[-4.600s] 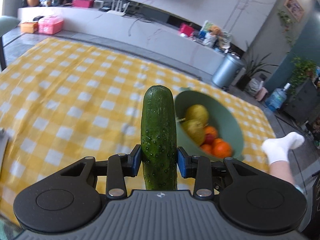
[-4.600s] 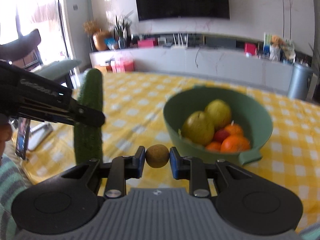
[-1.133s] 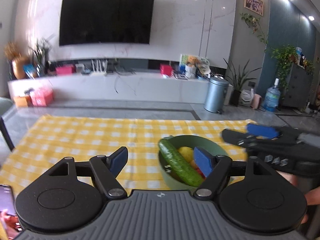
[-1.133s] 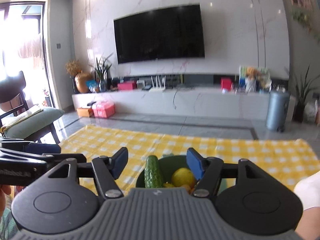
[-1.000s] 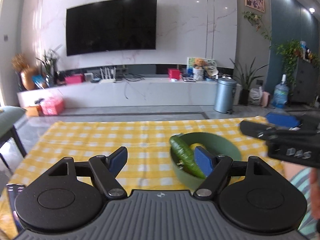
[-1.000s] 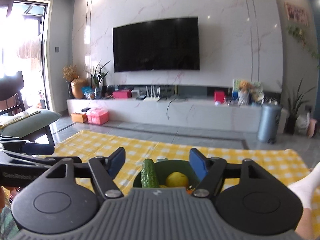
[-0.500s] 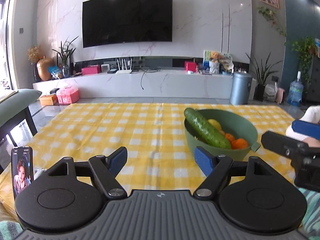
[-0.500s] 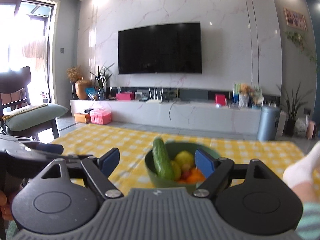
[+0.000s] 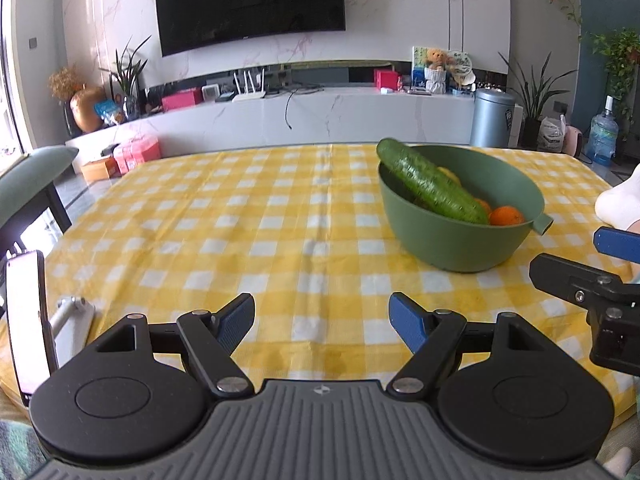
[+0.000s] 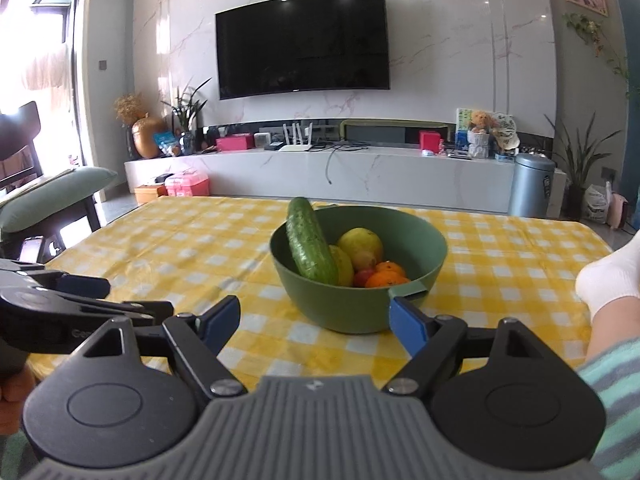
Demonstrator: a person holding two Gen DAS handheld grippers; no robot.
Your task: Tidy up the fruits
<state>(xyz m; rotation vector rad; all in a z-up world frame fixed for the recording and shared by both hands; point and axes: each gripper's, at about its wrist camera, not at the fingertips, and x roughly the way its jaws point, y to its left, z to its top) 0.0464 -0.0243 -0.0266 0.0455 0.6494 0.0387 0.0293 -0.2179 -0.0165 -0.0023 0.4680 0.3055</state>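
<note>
Green bowl (image 10: 360,308): stands on the yellow-checked tablecloth (image 9: 256,216), ahead of both tools and well apart from them. In the left wrist view it sits to the right of centre; in the right wrist view it sits just ahead, between the finger lines, with a small lip tab facing the camera.

Cucumber (image 10: 310,246): lies tilted in the bowl, upper end propped over the left rim, lower end down among the fruit.

Yellow pears (image 10: 360,246): two, in the bowl, just right of the cucumber.

Oranges (image 10: 386,278): at the near right of the bowl, beside a small red fruit (image 10: 362,277).

Left gripper (image 9: 322,322): blue-padded jaws spread wide, nothing between them, over the near cloth.

Right gripper (image 10: 314,322): jaws spread wide, empty, right pad close before the bowl's near wall.

Phone (image 9: 26,322): upright on a stand at the table's left edge.
</note>
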